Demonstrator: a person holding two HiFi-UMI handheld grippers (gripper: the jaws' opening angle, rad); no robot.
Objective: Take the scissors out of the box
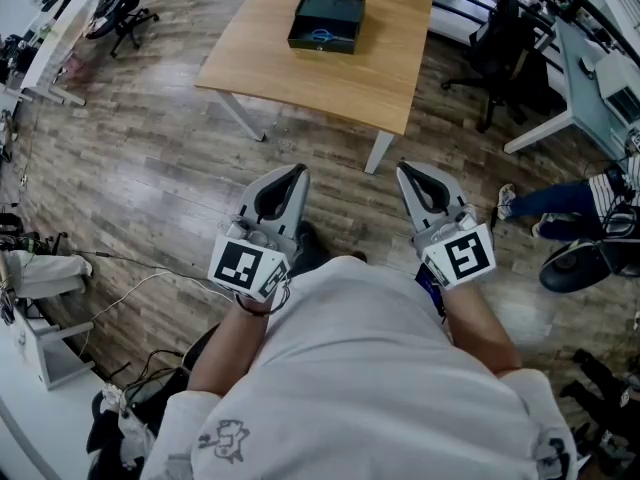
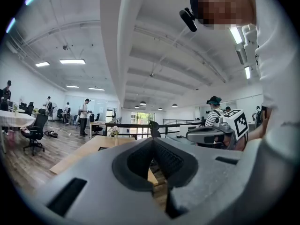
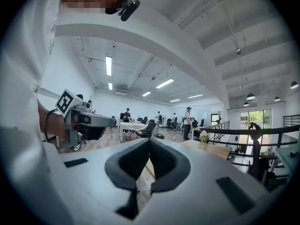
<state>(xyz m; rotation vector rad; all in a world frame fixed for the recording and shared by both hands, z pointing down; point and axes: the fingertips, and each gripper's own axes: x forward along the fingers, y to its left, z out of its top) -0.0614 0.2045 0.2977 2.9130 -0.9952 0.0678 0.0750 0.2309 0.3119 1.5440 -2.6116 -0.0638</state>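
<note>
scissors [image 1: 322, 37] in black box [image 1: 345, 47], set back from table [image 1: 330, 83] near edge

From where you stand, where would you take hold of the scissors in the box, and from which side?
Probably take the scissors by their blue handles, coming straight down from above: they lie flat inside the open black box, whose walls would block a sideways approach. The blades are too small to make out from here.
</note>
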